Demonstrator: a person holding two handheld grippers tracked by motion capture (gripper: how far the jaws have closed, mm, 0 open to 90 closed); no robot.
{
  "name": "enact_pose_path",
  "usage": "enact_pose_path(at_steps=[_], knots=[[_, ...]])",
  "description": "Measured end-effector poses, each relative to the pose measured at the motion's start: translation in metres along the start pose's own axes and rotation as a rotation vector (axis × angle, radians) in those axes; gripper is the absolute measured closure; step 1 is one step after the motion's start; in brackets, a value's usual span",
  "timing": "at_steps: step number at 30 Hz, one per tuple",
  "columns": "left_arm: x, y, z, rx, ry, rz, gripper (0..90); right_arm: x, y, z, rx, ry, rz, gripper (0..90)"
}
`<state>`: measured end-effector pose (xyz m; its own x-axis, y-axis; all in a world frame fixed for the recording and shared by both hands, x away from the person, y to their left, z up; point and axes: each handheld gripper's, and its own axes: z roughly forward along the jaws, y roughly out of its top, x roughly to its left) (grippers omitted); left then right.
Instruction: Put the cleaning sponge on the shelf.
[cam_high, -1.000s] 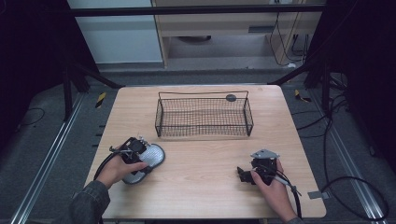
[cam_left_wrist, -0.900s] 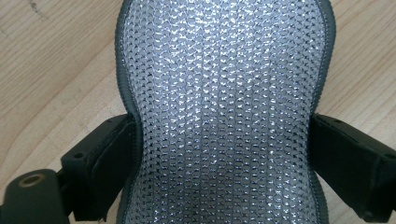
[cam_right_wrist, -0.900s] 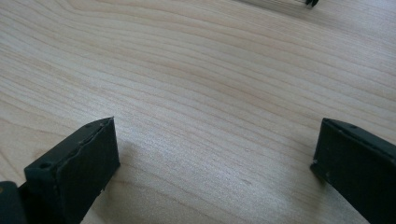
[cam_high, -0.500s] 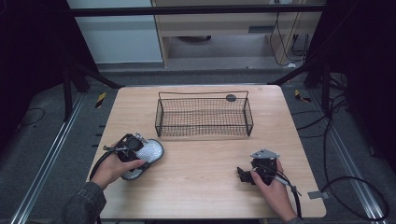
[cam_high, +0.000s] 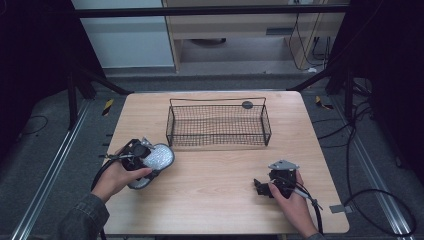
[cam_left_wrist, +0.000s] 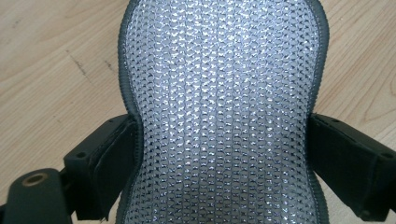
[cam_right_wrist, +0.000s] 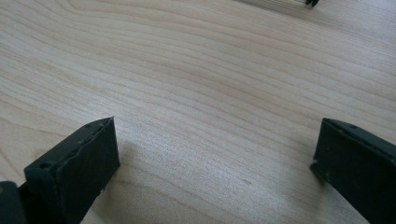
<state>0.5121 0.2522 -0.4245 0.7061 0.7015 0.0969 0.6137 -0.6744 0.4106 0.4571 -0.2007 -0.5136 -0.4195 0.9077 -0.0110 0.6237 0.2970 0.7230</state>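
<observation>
A silver, glittering mesh pad (cam_high: 157, 158) with a dark grey border lies at the table's left side. My left gripper (cam_high: 146, 162) is shut on it. In the left gripper view the two black jaws press against both sides of the silver mesh pad (cam_left_wrist: 219, 93) at its narrow waist, with my left gripper (cam_left_wrist: 219, 172) looking down on wood below. My right gripper (cam_high: 259, 188) rests near the front right of the table, pointing left. In the right gripper view my right gripper (cam_right_wrist: 215, 158) stands open, its jaws wide apart over bare wood.
A black wire basket (cam_high: 218, 145) stands at the middle back of the wooden table (cam_high: 215, 205), with a small dark round disc (cam_high: 246, 104) at its far rim. Black cables (cam_high: 312, 210) trail from both grippers toward the front edge.
My left gripper has shifted slightly left and away from the person, with the mesh pad between its jaws. The right gripper has stayed in place.
</observation>
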Motion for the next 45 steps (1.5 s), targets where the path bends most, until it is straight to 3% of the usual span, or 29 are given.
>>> enact_pose_path(at_steps=[11, 18, 24, 35, 45], knots=[[0.006, 0.004, -0.022, -0.042, 0.023, 0.006, 9.5, 0.0, 0.0, 0.0, 0.0, 0.0, 0.0, 0.4], [0.01, 0.012, -0.038, -0.061, 0.048, 0.03, 9.5, 0.0, 0.0, 0.0, 0.0, 0.001, 0.001, 0.4], [0.01, 0.026, -0.048, -0.069, 0.065, 0.069, 9.5, 0.0, 0.0, 0.0, 0.0, 0.001, 0.002, 0.4], [0.016, 0.056, -0.06, -0.102, 0.095, 0.097, 9.4, 0.0, 0.0, 0.0, 0.001, 0.002, 0.001, 0.4], [0.027, 0.09, -0.068, -0.109, 0.124, 0.167, 9.4, 0.0, 0.0, 0.0, 0.003, 0.002, 0.006, 0.4]])
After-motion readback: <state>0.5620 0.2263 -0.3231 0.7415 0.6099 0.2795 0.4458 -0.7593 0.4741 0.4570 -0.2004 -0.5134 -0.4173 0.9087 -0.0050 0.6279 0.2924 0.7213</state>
